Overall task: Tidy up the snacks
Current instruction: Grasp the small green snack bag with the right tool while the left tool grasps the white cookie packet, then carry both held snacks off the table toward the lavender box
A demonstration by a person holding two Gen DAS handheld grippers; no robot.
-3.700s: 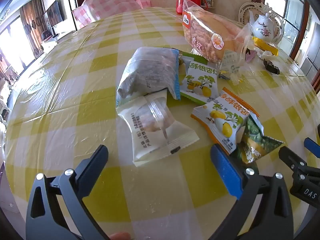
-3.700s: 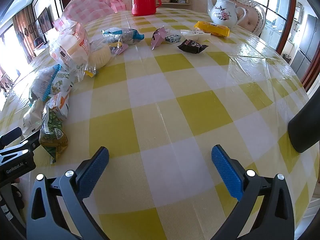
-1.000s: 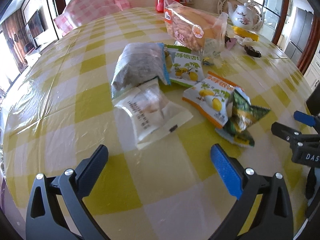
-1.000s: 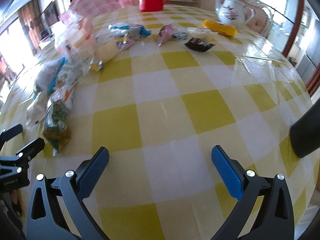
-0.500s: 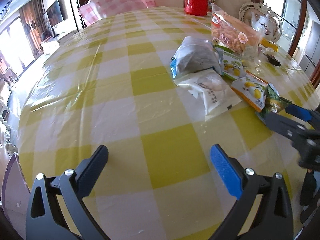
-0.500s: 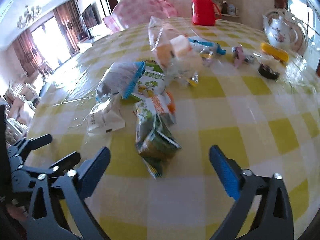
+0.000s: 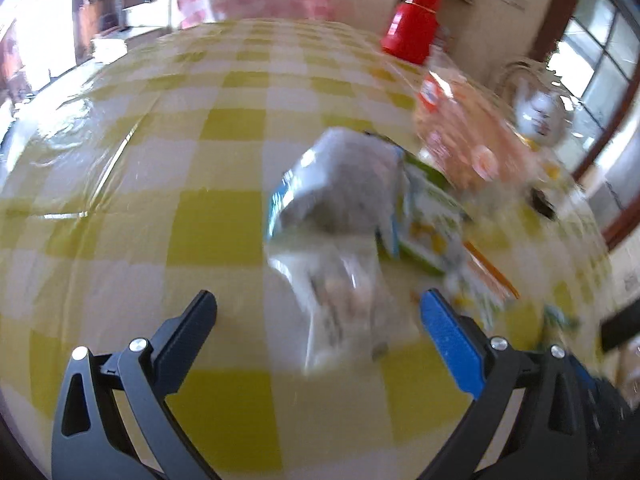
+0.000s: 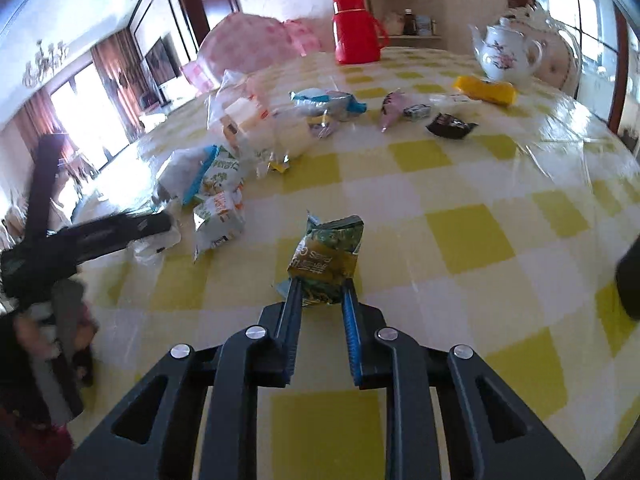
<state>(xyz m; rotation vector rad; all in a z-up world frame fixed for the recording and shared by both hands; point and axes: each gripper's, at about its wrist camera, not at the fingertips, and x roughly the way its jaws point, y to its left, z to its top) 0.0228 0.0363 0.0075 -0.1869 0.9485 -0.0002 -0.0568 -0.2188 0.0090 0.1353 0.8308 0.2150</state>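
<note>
**Right tongs hold the green packet; left tongs spread before the white one**

The right tongs [image 8: 320, 294] are clenched on the near end of a green snack packet [image 8: 328, 250], whose long axis runs straight away from the fingers toward the far side of the worktop [image 8: 472, 240]. It looks lifted just clear of the cloth, though I cannot be sure. It sits well apart from the main heap of snacks at the left, so the right hand is plainly the one to carry it on; where it belongs is a judgement the task leaves open.

The left tongs [image 7: 316, 312] are released, jaws wide, nothing between them. Straight ahead and near lies a white wrapped snack [image 7: 340, 284], its length pointing roughly away from the fingers and a little right; behind it, touching, a grey bag with blue edge [image 7: 340, 184], then a green-and-white packet [image 7: 428, 216] and a large clear bread bag [image 7: 460, 136] farther right. This view is blurred, so finer detail is lost.

The cloth is yellow-and-white check under glossy clear film, likely slippery for thin packets. Far across stand a red thermos [image 8: 356, 28] and a flowered teapot [image 8: 506, 52], with a yellow bar [image 8: 486, 90] and small dark wrapper [image 8: 450, 124] nearby. Windows and curtains fill the left of the room.
</note>
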